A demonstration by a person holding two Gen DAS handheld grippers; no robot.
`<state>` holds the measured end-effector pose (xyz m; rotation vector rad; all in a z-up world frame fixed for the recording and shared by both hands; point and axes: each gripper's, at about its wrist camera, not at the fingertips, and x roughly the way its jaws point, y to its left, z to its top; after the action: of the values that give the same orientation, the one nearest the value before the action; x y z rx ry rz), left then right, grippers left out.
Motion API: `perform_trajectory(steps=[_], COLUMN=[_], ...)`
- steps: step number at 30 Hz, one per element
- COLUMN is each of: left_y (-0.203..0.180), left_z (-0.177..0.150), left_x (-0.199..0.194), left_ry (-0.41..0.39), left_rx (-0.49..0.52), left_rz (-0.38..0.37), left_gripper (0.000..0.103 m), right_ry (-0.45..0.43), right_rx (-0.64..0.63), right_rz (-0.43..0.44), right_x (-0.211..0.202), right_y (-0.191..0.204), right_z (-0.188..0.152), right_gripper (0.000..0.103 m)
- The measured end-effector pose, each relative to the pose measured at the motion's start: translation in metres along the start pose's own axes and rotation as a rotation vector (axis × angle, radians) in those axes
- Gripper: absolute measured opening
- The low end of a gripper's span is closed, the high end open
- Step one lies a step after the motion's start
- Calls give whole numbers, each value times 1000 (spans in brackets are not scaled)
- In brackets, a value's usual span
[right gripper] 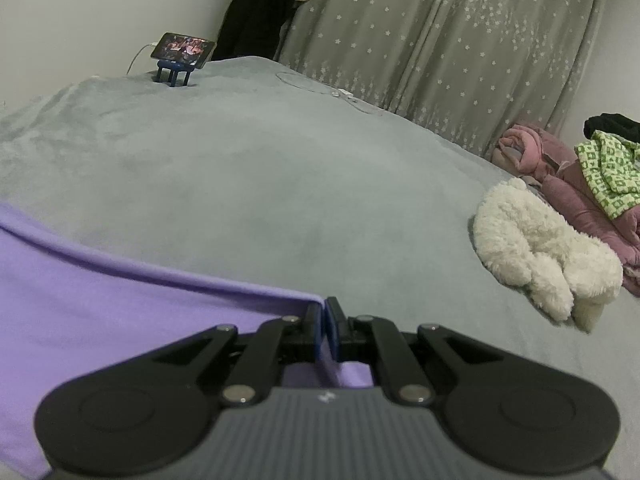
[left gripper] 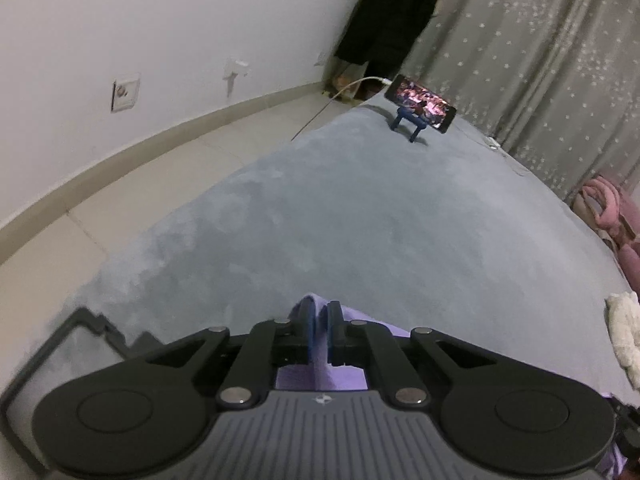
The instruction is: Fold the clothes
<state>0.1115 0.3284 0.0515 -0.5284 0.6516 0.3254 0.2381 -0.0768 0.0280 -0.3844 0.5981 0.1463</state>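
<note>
A lilac garment (right gripper: 120, 300) lies spread on the grey bed cover (right gripper: 280, 184), its top hem running from the left edge to my right gripper (right gripper: 325, 308). That gripper is shut on the hem's right corner, the cloth pinched between its blue pads. In the left wrist view my left gripper (left gripper: 320, 310) is shut on another fold of the lilac garment (left gripper: 318, 376), which bunches up between and below its fingers. Most of the garment is hidden behind the gripper body there.
A phone (left gripper: 420, 103) on a blue stand, with a charging cable, sits at the bed's far end. A white fluffy garment (right gripper: 540, 252), pink clothes (right gripper: 560, 184) and a green patterned piece (right gripper: 608, 172) lie at the right. A starred curtain (right gripper: 440, 40) hangs behind; floor (left gripper: 120, 200) borders the bed's left side.
</note>
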Motion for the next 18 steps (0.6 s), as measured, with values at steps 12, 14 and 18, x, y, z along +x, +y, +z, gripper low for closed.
perform_trajectory(steps=[12, 14, 18], left_y=[11, 6, -10], left_z=[7, 3, -8], left_x=[-6, -5, -1], left_ry=[7, 2, -16], left_rx=[1, 36, 140], left_rz=[-82, -78, -28], left_gripper=[32, 39, 12], right_ry=[-14, -23, -27], right_rx=[49, 44, 31], right_rz=[11, 6, 9], right_x=[-19, -25, -30], right_y=[1, 1, 1], right_z=[0, 3, 10], right_gripper=[5, 5, 5])
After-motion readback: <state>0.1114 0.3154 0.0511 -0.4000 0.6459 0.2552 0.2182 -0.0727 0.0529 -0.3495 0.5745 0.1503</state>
